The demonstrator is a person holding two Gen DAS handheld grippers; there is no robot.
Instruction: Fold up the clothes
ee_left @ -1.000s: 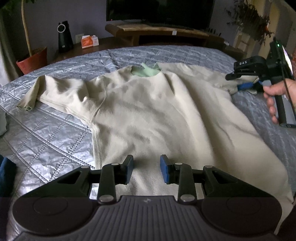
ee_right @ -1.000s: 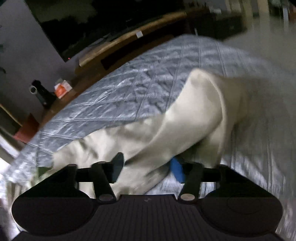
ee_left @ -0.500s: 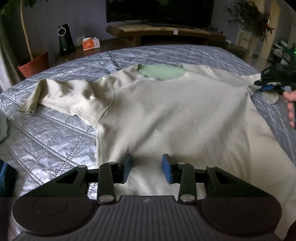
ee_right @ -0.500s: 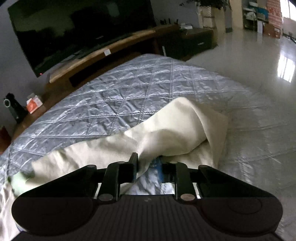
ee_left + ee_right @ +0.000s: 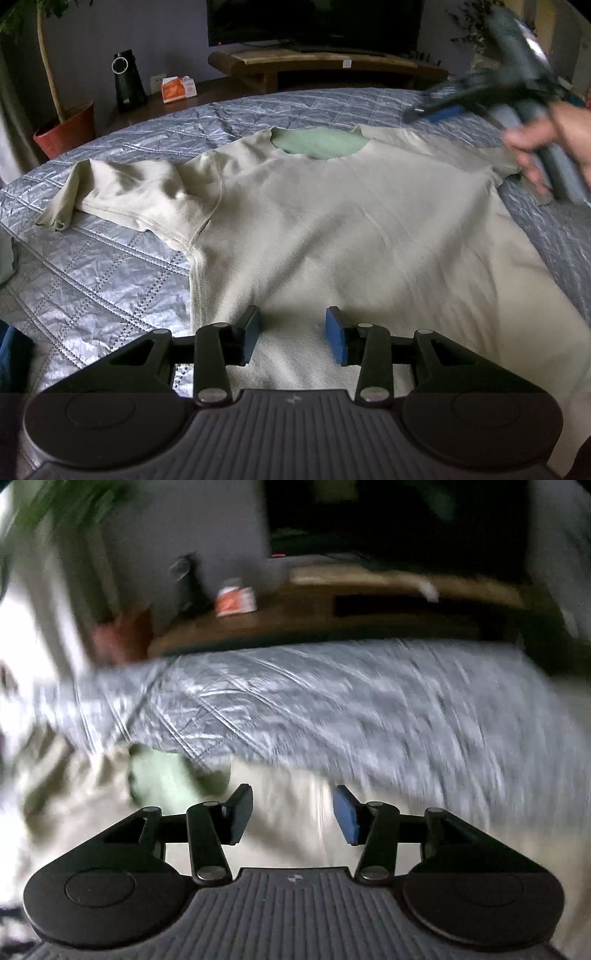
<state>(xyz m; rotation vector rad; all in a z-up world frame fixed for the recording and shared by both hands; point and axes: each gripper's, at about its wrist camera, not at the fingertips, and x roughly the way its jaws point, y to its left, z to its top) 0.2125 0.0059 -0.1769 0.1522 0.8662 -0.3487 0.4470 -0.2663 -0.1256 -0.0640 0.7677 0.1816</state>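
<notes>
A cream T-shirt with a green inner neck lies flat on the grey quilted bed. Its left sleeve is spread out to the left. My left gripper is open and empty, low over the shirt's bottom hem. My right gripper shows blurred in the left wrist view, in the air above the shirt's right shoulder, held by a hand. In the blurred right wrist view the right gripper is open and empty over the shirt, near the green neck.
A TV on a wooden bench stands beyond the bed. A black speaker, an orange tissue box and a potted plant are at the back left. Dark blue cloth lies at the bed's left edge.
My right gripper let go of the right sleeve, opened, and swung up and left above the shirt's shoulder. The shirt now lies flat. The left gripper has barely moved.
</notes>
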